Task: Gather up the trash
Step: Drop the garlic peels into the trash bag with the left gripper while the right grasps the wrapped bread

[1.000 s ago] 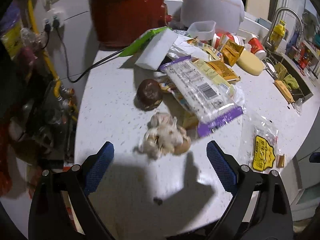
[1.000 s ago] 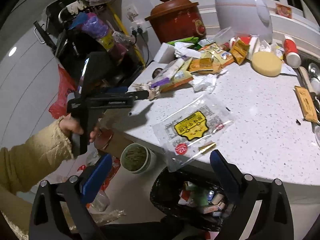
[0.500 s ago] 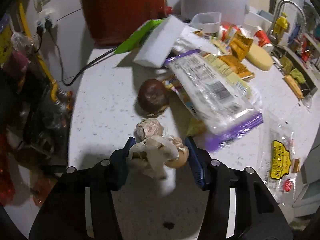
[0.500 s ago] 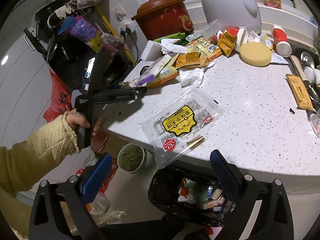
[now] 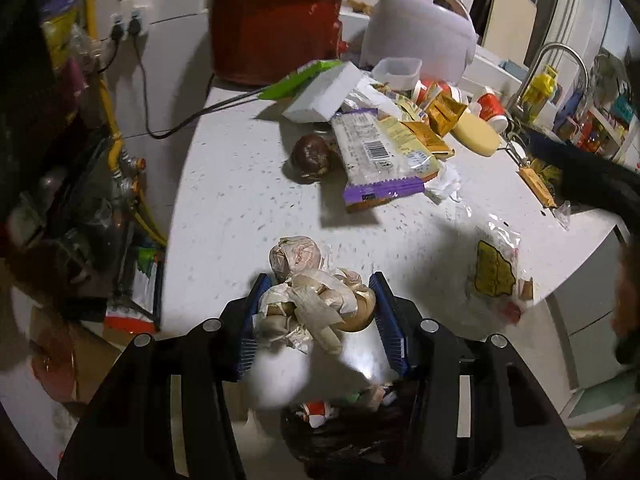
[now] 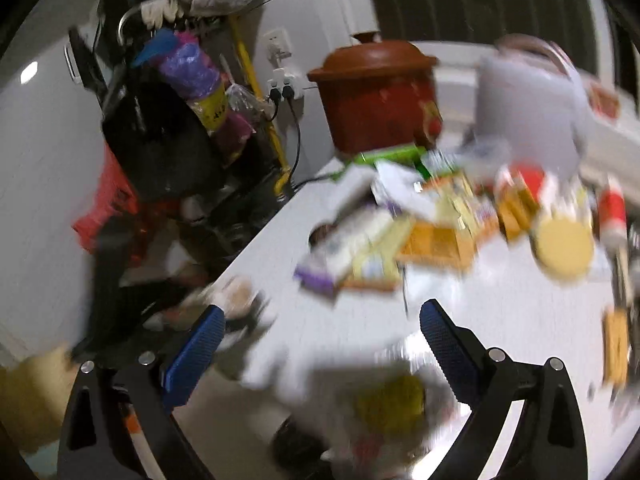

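Note:
My left gripper (image 5: pixel 316 292) is shut on a clump of garlic skins and crumpled scraps (image 5: pixel 312 304), held at the front edge of the white counter (image 5: pixel 240 208). Just below it, the black-lined trash bin (image 5: pixel 344 432) shows wrappers inside. A clear bag with a yellow label (image 5: pixel 496 272) lies at the counter's right edge and shows blurred in the right wrist view (image 6: pixel 388 404). My right gripper (image 6: pixel 320 320) is open with nothing between its fingers, over the counter's front edge. A dark round fruit (image 5: pixel 310 154) and a purple-edged packet (image 5: pixel 376 160) lie further back.
A red cooker pot (image 5: pixel 276 24) and a white rice cooker (image 5: pixel 420 28) stand at the back. Wrappers, a white box (image 5: pixel 324 92), a yellow sponge (image 5: pixel 476 134) and red cups crowd the back right. A sink tap (image 5: pixel 556 60) is far right. Clutter and cables fill the left.
My left gripper closed on the garlic scraps and drew them back to the counter's front edge, over the bin. My right gripper swung up and forward over the counter; its view is now blurred.

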A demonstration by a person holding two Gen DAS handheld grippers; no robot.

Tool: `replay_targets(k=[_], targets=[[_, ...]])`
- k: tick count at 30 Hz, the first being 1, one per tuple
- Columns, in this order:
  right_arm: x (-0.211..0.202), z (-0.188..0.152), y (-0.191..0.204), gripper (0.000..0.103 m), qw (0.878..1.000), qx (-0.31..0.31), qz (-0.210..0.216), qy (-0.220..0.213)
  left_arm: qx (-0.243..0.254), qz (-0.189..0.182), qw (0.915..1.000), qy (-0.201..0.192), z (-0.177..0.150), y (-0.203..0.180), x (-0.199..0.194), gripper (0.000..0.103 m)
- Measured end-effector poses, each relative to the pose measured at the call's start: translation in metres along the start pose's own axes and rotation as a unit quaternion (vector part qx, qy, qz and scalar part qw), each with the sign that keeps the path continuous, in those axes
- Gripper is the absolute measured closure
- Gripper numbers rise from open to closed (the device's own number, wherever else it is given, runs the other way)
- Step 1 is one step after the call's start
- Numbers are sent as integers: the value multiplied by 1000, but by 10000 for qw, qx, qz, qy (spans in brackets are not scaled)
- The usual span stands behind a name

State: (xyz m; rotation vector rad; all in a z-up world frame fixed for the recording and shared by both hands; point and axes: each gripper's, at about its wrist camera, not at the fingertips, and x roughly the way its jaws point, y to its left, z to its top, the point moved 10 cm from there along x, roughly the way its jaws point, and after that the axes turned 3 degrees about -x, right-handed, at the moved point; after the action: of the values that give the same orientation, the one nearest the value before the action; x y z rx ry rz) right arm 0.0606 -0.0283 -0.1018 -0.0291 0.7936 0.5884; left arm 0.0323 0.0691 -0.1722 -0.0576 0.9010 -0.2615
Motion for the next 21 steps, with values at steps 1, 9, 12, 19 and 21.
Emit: replay_targets(k=[1, 9, 12, 19, 21], targets=[[14, 10, 5, 6, 10000, -64, -49, 7, -74, -6, 10000, -15, -3, 4, -5, 53], [121, 25, 6, 14, 9824, -889, -1462, 745, -663, 53, 9977, -93, -27, 42, -28, 53], [141, 17, -4, 24, 9736, -972, -1771, 1066, -804, 113, 9966, -122, -35, 56, -35, 54], [136, 24, -27, 59, 9817, -545, -1544, 977, -926, 33, 9952, -325, -32, 68, -48, 56], [129, 23, -30, 60, 9839, -391, -1440, 987, -849, -55, 9957, -367, -26, 64, -46, 59]])
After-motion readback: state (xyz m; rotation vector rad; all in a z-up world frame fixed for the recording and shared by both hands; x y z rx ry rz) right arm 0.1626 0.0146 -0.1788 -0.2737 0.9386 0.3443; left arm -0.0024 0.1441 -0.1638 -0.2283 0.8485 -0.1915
